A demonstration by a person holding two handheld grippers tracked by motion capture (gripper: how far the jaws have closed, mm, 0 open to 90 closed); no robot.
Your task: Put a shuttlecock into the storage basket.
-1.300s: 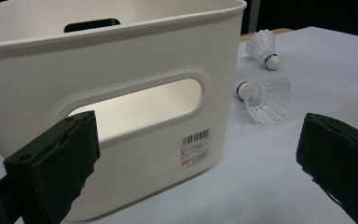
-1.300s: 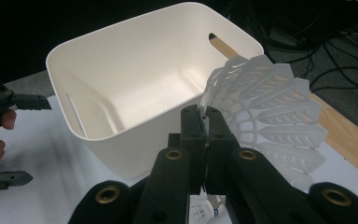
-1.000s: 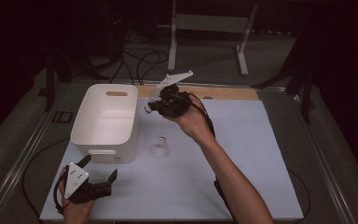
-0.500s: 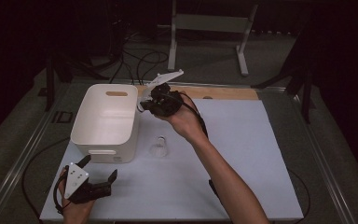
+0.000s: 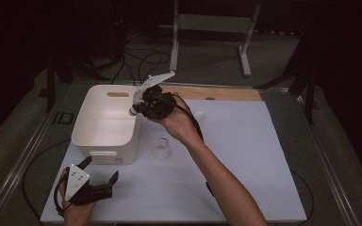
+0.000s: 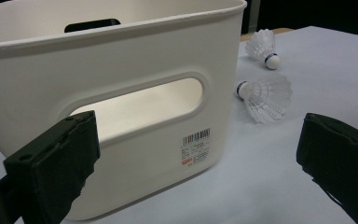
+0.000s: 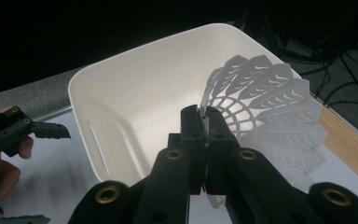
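A white plastic bin (image 5: 104, 149) stands at the table's left. My right gripper (image 5: 139, 107) hovers over the bin's right rim, shut on the feather skirt of a white shuttlecock (image 7: 265, 107); in the right gripper view the jaws (image 7: 204, 122) pinch its edge above the bin's inside (image 7: 135, 84). A second shuttlecock (image 5: 160, 149) lies on the white tabletop just right of the bin, also seen on its side as a shuttlecock (image 6: 266, 97). A third shuttlecock (image 6: 263, 45) lies farther back. My left gripper (image 5: 100, 180) rests open near the front left, its jaws (image 6: 196, 163) facing the bin's handle slot.
The white table surface (image 5: 245, 160) stretches right of the bin, with a wooden strip (image 5: 226, 93) along its far edge. Cables and a metal stand (image 5: 209, 28) lie on the dark floor beyond. A barcode label (image 6: 196, 147) marks the bin's near wall.
My right gripper has carried the shuttlecock leftward, from beside the bin to above its right rim. The left gripper has stayed put.
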